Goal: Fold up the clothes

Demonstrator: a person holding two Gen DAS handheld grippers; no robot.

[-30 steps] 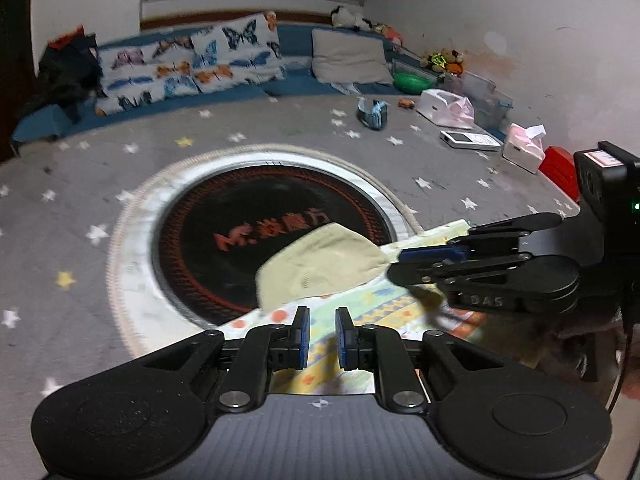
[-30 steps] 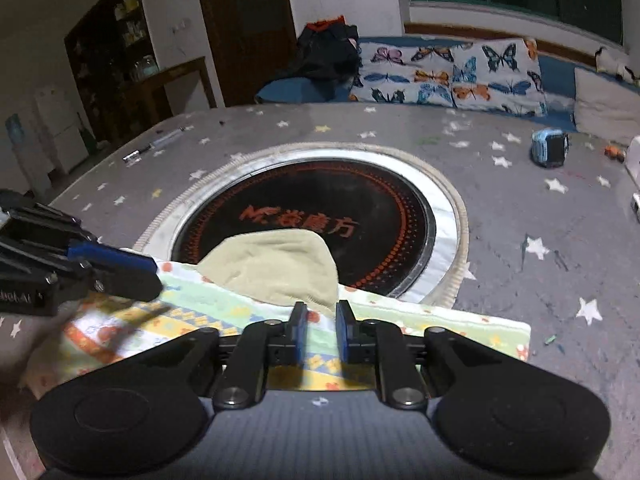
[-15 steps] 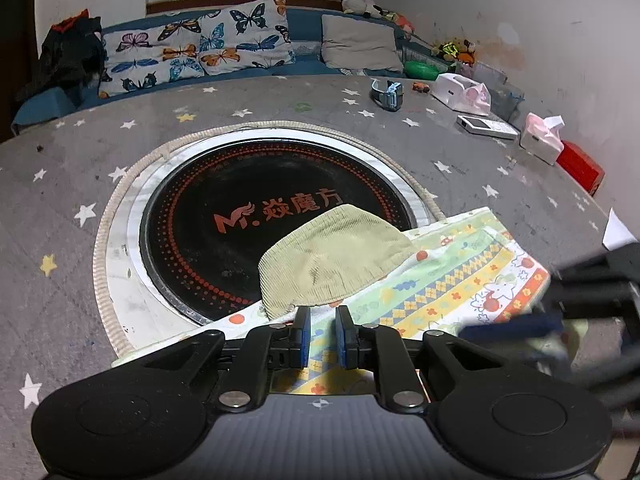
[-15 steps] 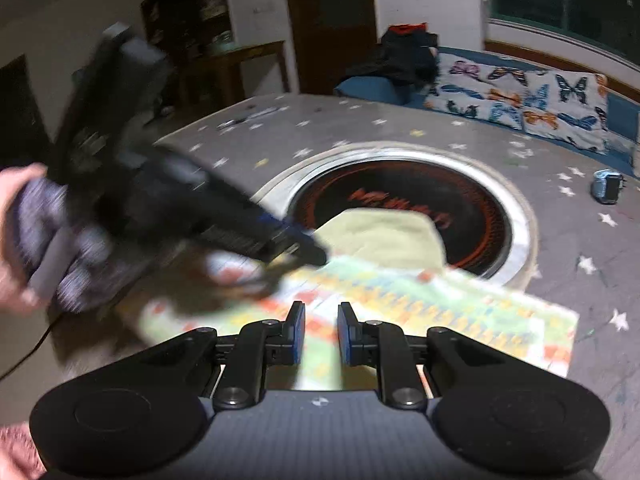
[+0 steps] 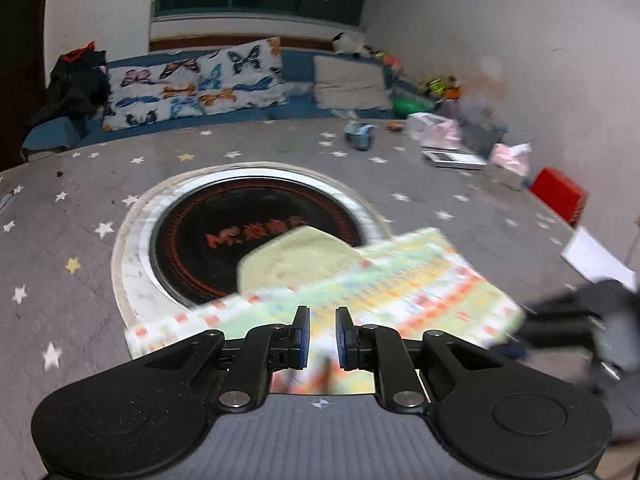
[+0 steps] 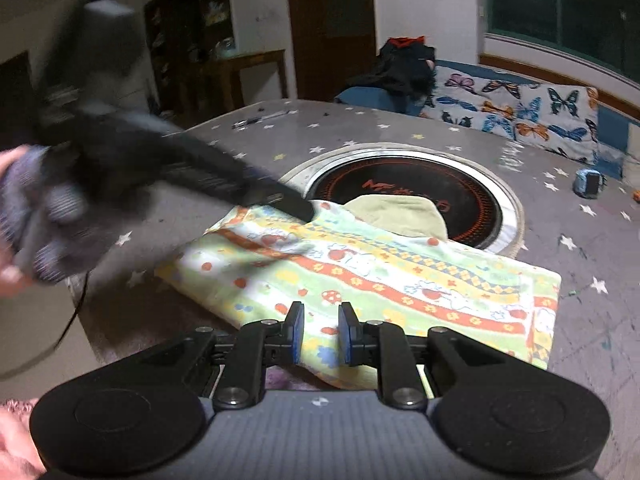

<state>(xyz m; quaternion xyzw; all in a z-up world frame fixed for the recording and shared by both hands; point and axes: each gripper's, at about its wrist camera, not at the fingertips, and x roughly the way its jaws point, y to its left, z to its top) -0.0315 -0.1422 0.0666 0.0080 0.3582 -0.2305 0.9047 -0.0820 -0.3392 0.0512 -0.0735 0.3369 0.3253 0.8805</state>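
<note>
Patterned cloth lies folded flat on the star-print worktop, far edge overlapping the round black hotplate. A pale green garment pokes out from under that far edge, onto the hotplate.

Left tongs – pads slightly apart, nothing between them, over the cloth's near edge. In right wrist view the tip sits at the cloth's far left corner; blurred, contact can't tell.

Right tongs – narrow gap, empty, over near edge of cloth.

Butterfly cushions at back.
</note>
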